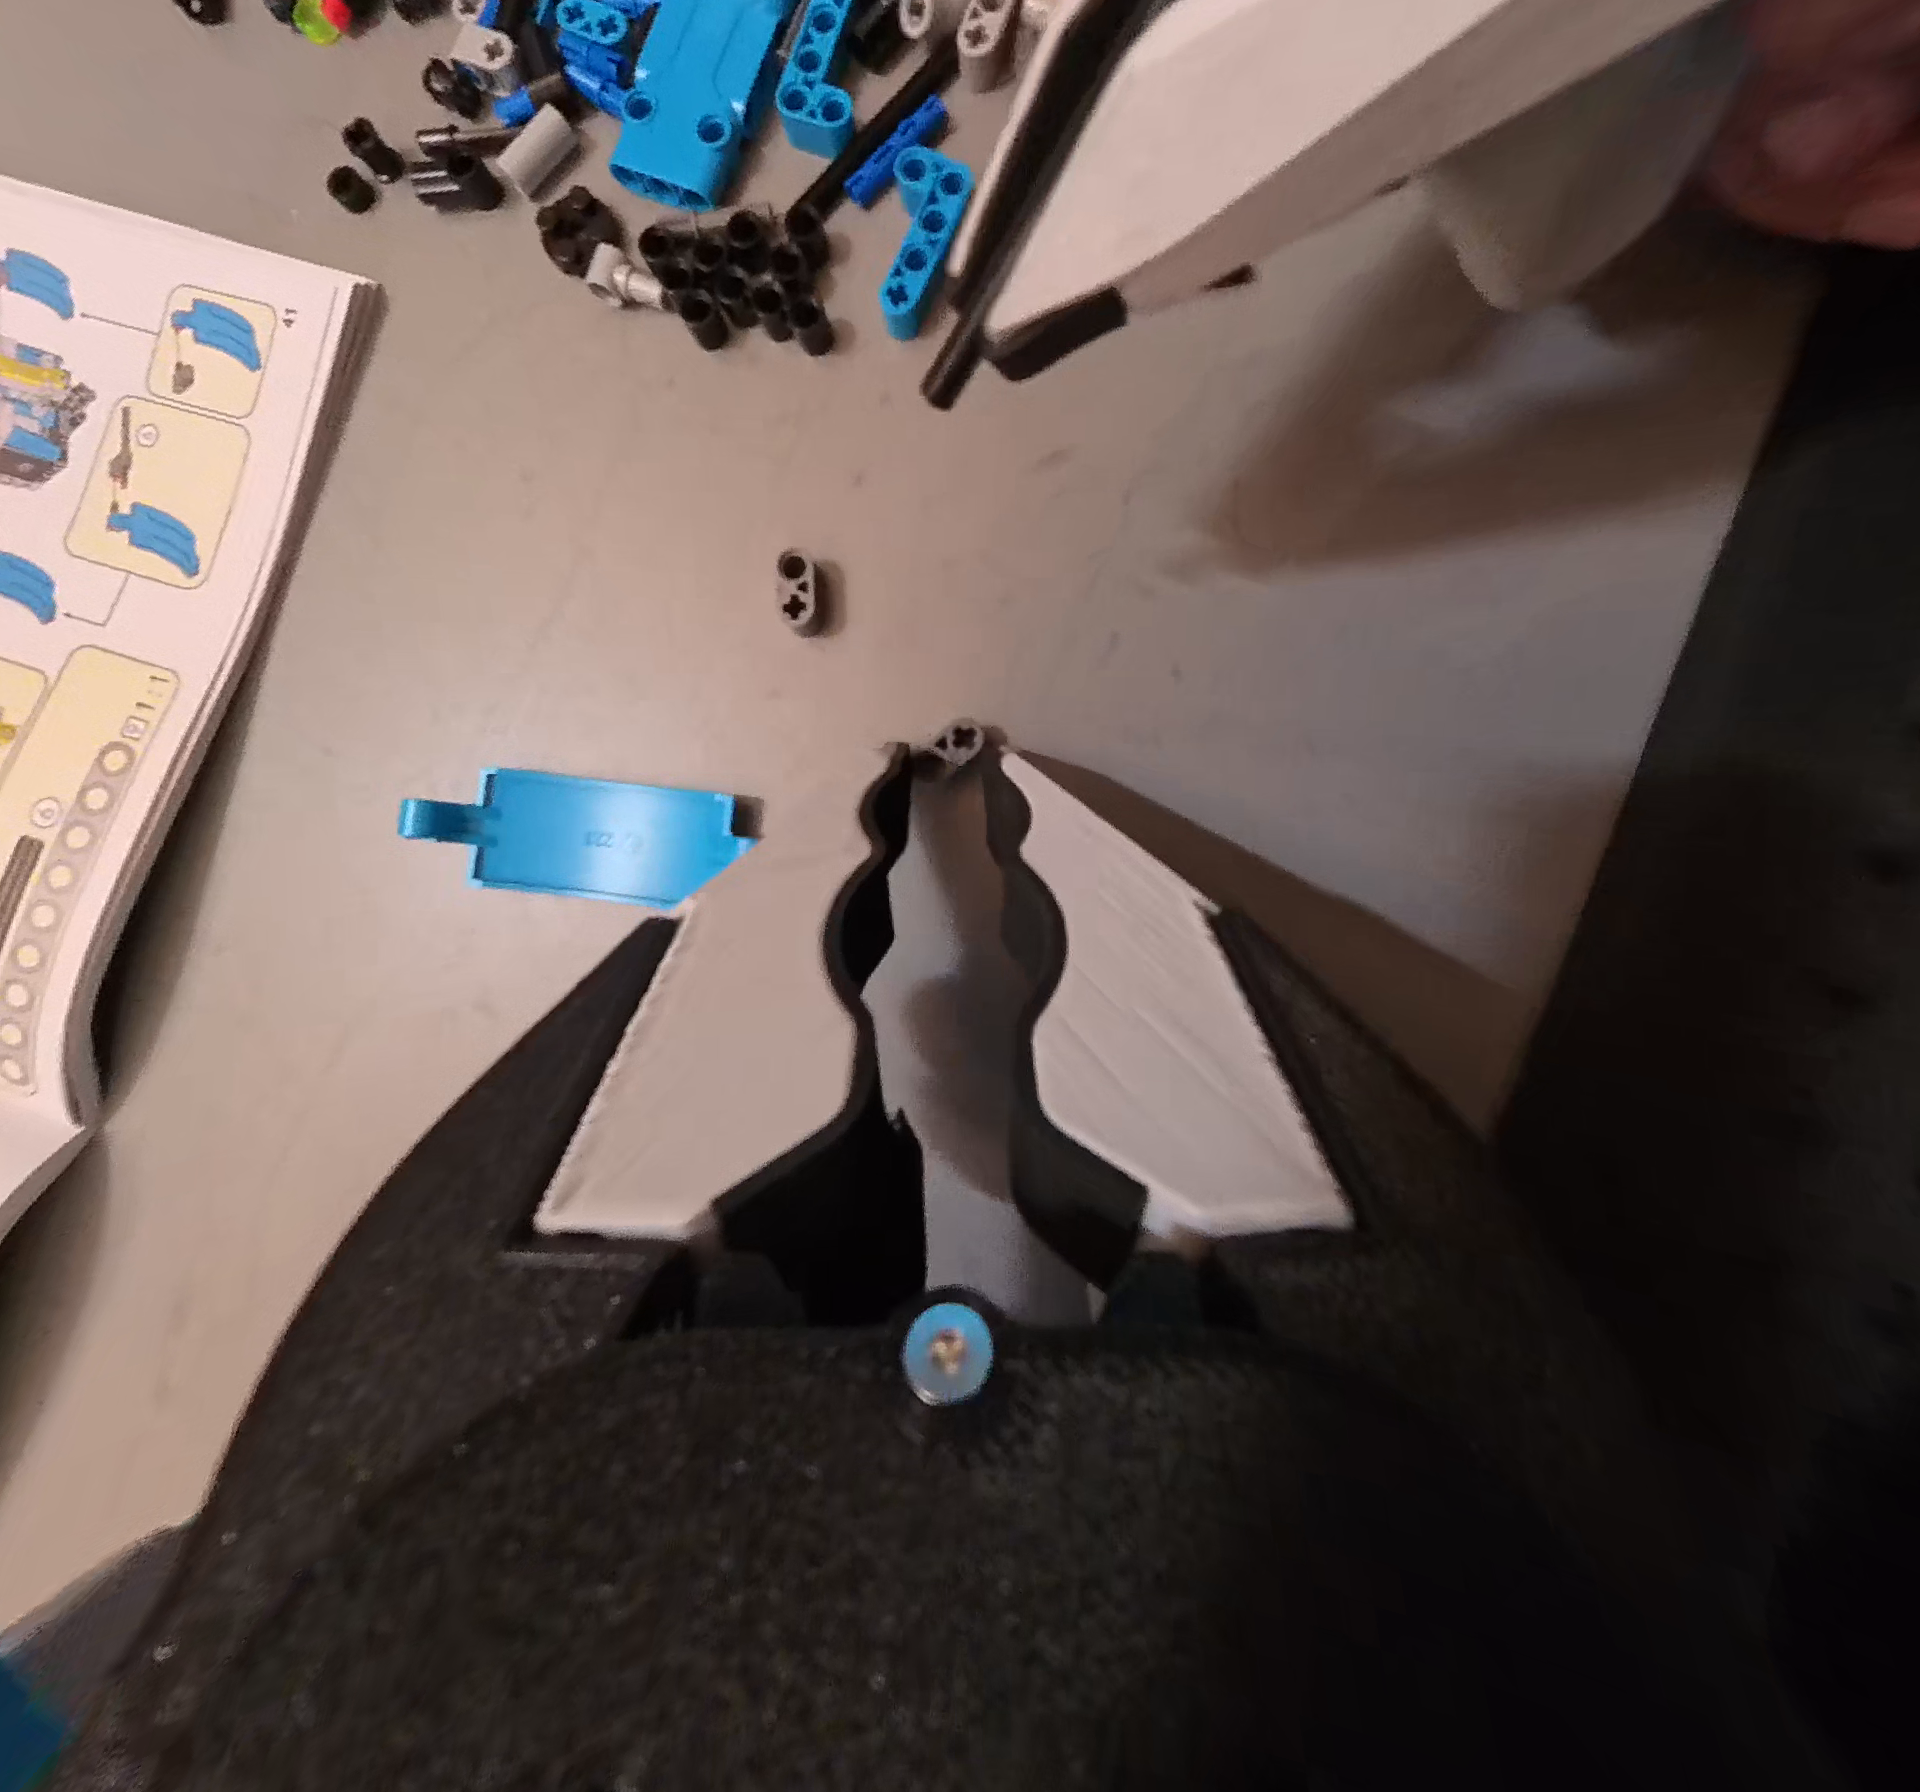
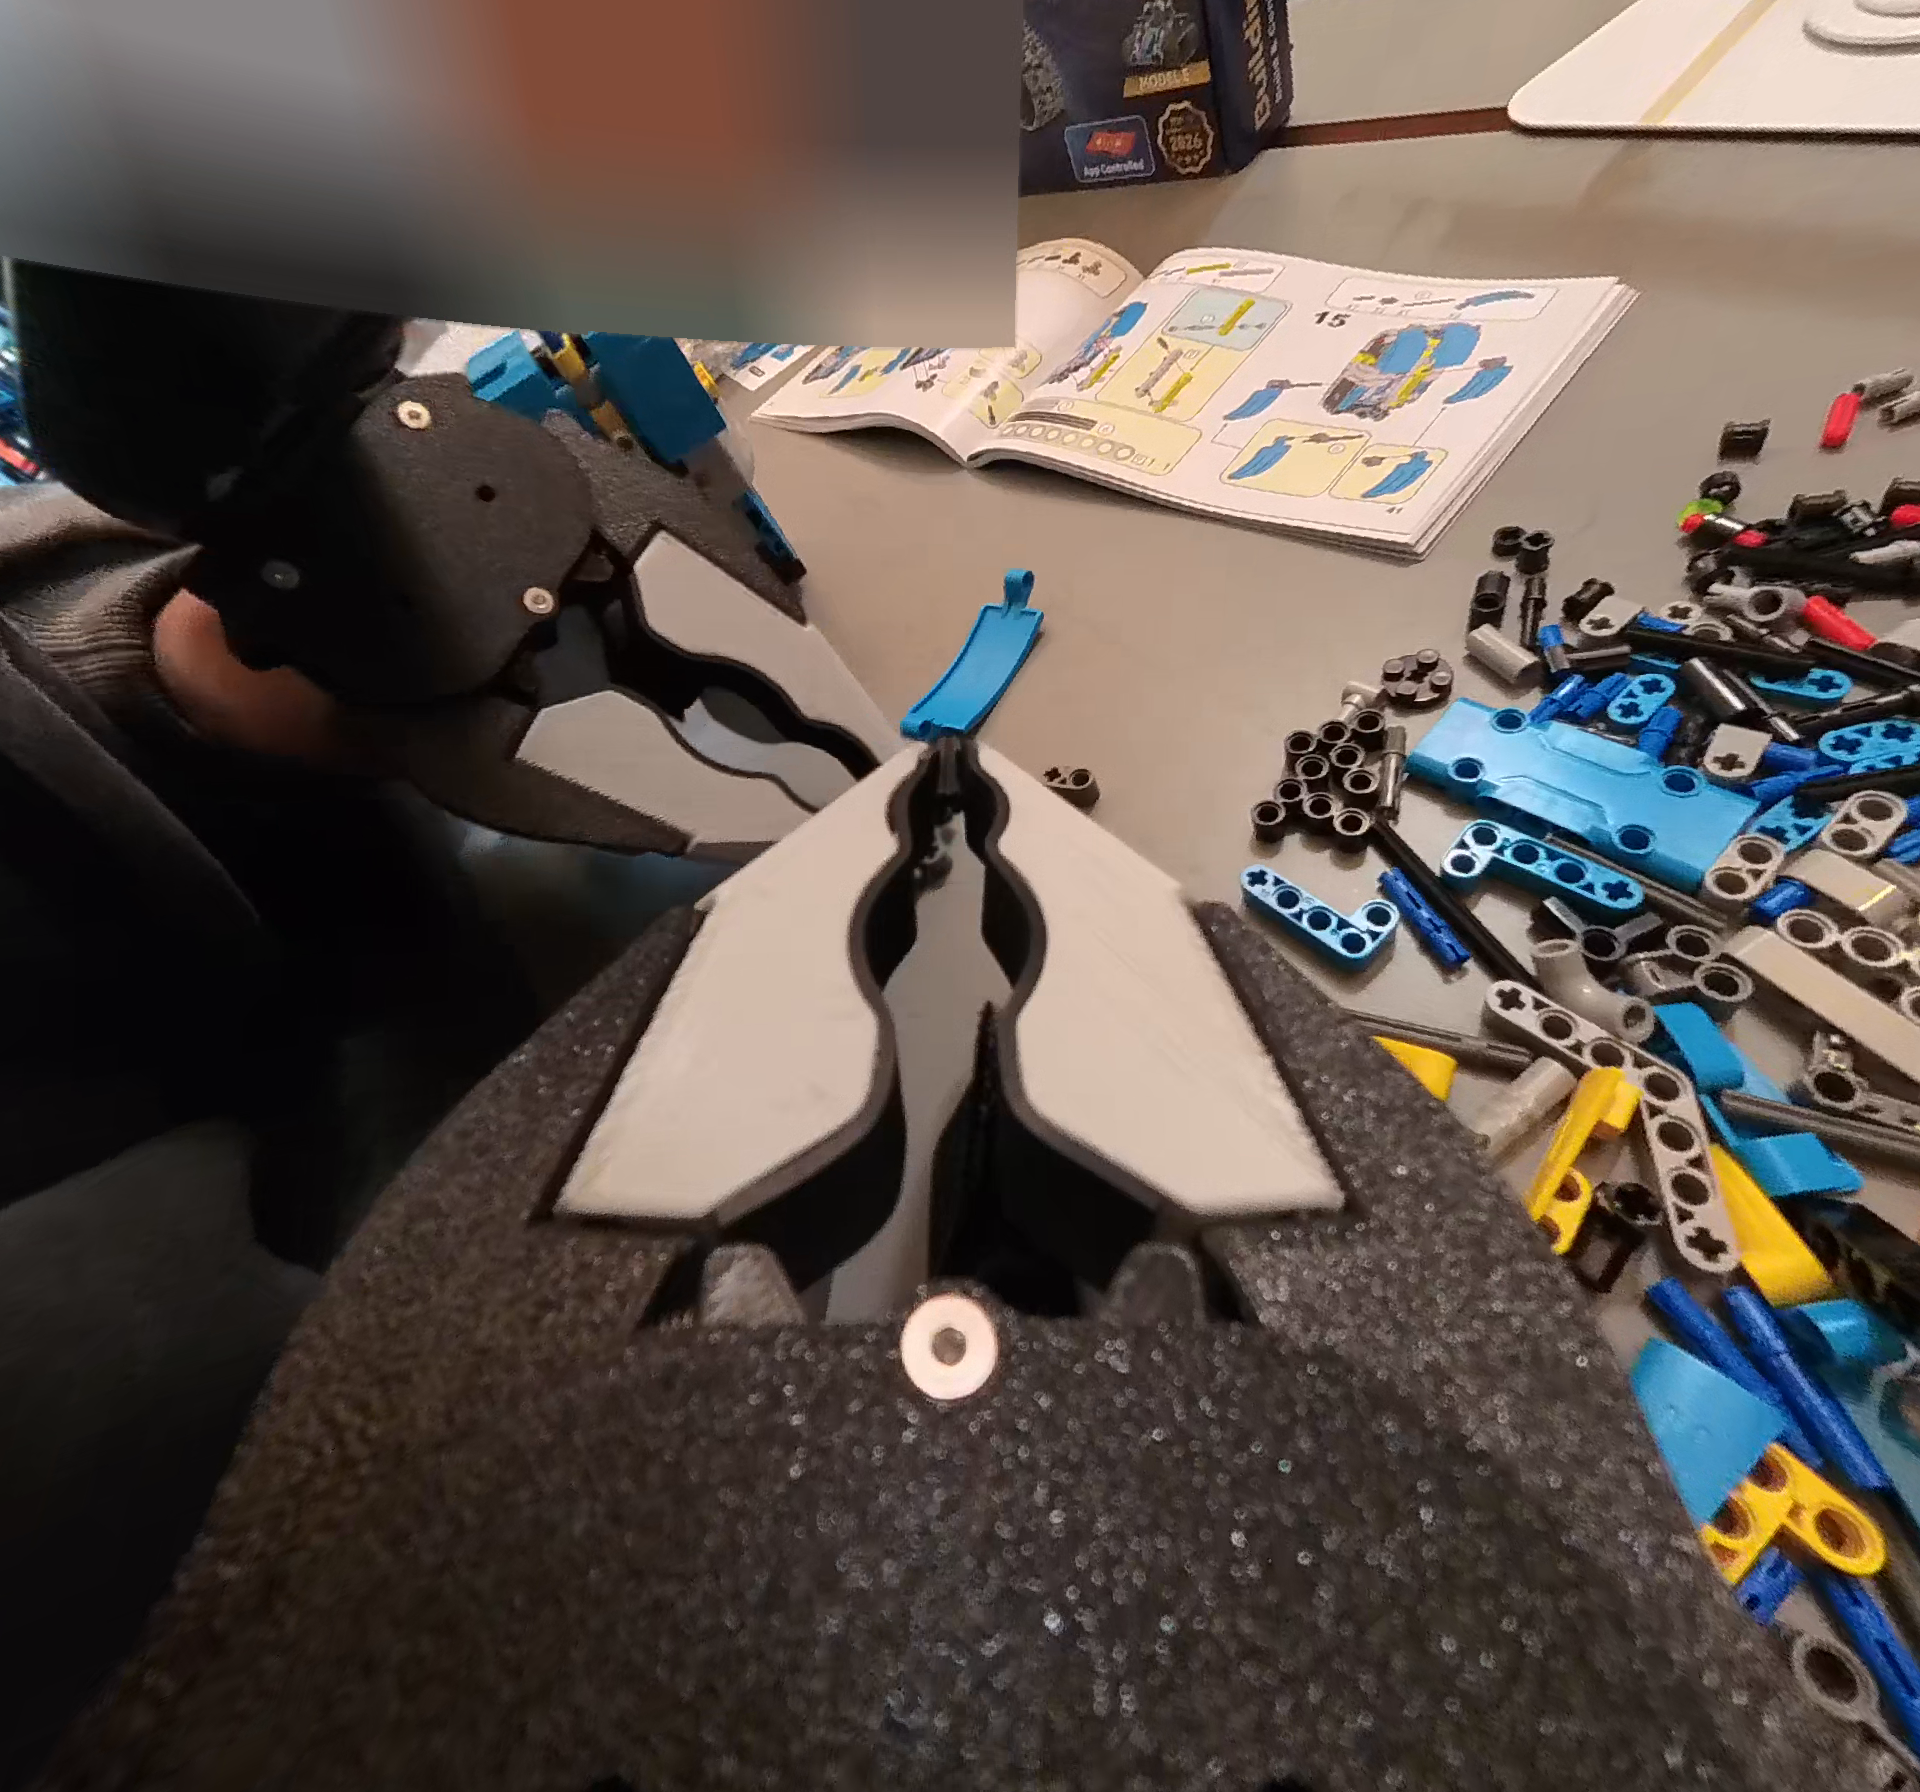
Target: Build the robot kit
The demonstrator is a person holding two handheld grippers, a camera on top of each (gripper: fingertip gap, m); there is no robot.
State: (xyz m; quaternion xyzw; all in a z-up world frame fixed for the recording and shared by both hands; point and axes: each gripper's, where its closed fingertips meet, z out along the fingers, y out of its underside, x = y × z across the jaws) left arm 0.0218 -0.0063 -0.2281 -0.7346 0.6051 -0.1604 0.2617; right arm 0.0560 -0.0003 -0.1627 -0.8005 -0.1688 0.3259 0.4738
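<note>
Grey connector [image 1: 958, 743] pinched in closed left gripper [image 1: 956, 755]; right gripper [image 2: 948, 760] (closed on black pin [image 2: 948, 776]); keep tips aligned, near blue panel [image 1: 592, 838].

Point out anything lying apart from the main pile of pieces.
Two strays: a small grey connector and a blue curved panel lie alone on the table, apart from the heap. Nothing looks spilled or broken.
</note>
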